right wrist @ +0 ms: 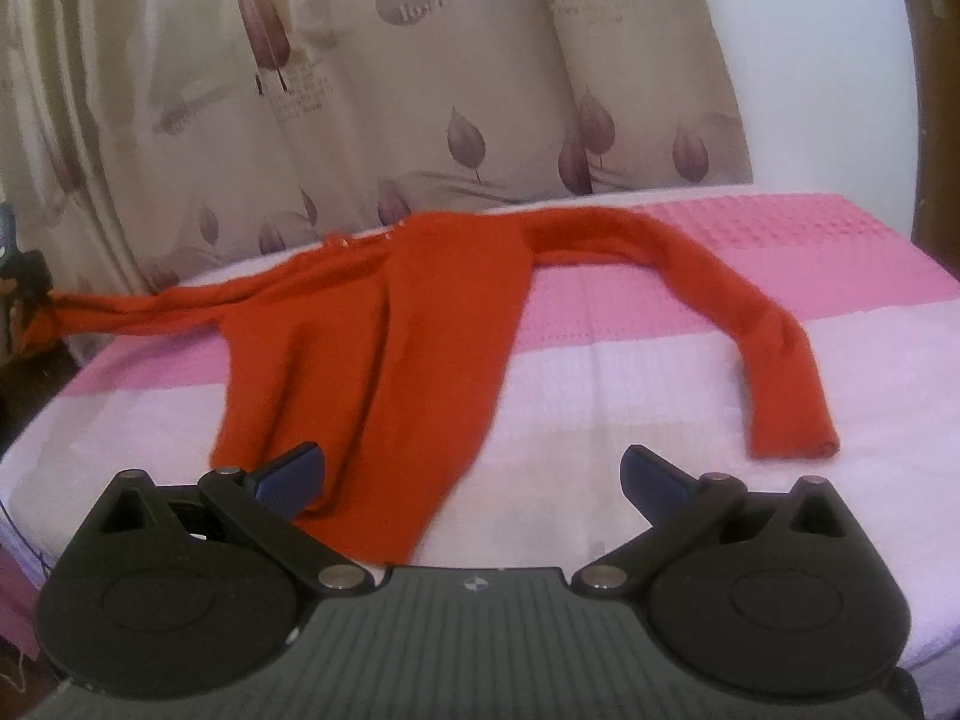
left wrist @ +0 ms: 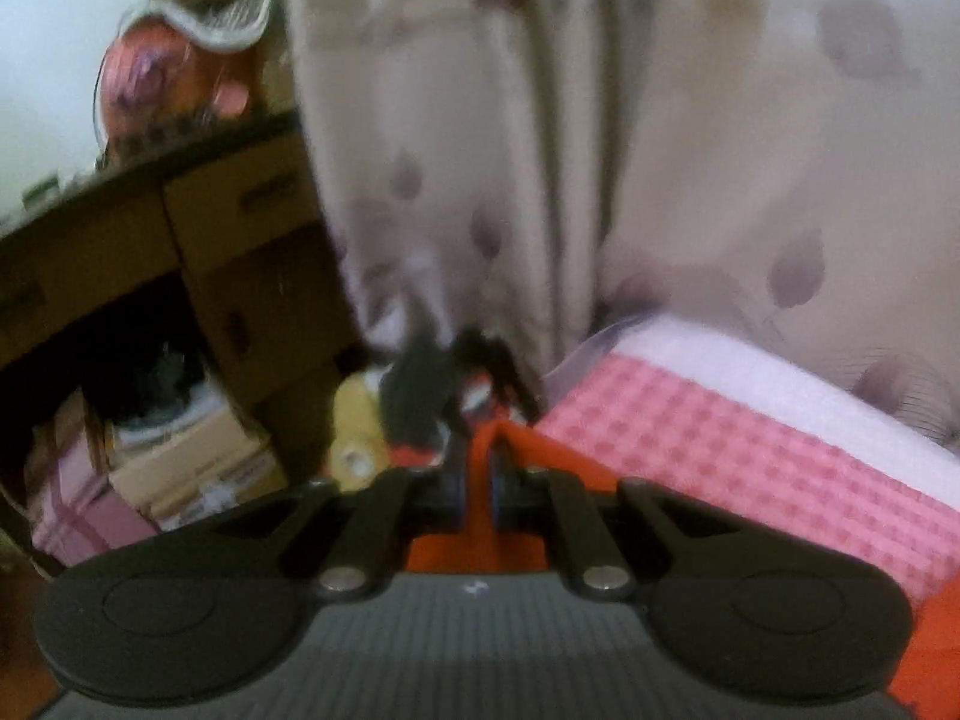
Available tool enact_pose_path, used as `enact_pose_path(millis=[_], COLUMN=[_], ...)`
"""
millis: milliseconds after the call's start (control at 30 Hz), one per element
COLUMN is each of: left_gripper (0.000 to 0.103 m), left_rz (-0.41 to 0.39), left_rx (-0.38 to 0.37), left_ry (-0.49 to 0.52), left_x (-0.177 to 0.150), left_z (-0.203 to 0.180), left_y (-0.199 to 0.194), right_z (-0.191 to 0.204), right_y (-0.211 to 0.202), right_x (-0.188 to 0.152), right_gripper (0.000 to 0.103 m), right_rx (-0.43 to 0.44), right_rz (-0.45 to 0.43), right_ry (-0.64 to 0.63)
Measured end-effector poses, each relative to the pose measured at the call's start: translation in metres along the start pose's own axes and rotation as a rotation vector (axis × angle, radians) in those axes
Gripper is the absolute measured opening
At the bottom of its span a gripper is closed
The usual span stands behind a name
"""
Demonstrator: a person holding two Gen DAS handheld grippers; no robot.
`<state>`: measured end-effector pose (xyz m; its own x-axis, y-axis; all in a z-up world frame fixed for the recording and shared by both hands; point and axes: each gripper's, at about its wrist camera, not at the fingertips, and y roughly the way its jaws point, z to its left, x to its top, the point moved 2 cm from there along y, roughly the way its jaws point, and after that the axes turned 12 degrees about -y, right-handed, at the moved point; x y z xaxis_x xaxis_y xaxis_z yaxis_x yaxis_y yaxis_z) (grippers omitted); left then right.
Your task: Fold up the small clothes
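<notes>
Left wrist view: orange fabric of the sweater point(left wrist: 480, 468) is pinched in the nearly closed left tool point(left wrist: 478, 480) beside the bed point(left wrist: 750, 456). Right wrist view: the sweater point(right wrist: 384, 330) is spread on the bed point(right wrist: 660, 360) — the right tool point(right wrist: 471, 474) is held wide open, empty, above its hem.

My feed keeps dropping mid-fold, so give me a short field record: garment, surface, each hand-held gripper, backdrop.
garment: orange knit long-sleeved sweater, spread out, one sleeve stretched off the bed's left edge, the other bent on the cover
surface: pink and white waffle-textured bed cover
left hand-held gripper: shut on orange fabric of the sweater, view blurred
right hand-held gripper: open, above the sweater's near hem, holding nothing
backdrop: beige leaf-print curtain
</notes>
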<state>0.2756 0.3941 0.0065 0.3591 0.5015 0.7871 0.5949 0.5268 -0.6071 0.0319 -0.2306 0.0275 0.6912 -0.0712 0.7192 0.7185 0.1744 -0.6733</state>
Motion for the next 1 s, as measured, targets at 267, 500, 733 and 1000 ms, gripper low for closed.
enact_pose_path(millis=[267, 500, 733, 1000], left_gripper=[0.018, 0.018, 0.018, 0.018], left_rz=[0.086, 0.282, 0.449, 0.542], left_rx=[0.033, -0.392, -0.605, -0.52], left_ry=[-0.266, -0.068, 0.091, -0.066], left_x=[0.011, -0.027, -0.078, -0.074], left_z=[0.078, 0.031, -0.057, -0.064], left_y=[0.05, -0.001, -0.031, 0.03], right_z=[0.012, 0.023, 0.034, 0.021], right_y=[0.015, 0.031, 0.027, 0.031], right_x=[-0.002, 0.0, 0.0, -0.002], right_gripper=[0.103, 0.103, 0.103, 0.103], right_rx=[0.018, 0.055, 0.07, 0.068], right_rz=[0.041, 0.072, 0.063, 0.068], right_ry=[-0.033, -0.031, -0.09, -0.057])
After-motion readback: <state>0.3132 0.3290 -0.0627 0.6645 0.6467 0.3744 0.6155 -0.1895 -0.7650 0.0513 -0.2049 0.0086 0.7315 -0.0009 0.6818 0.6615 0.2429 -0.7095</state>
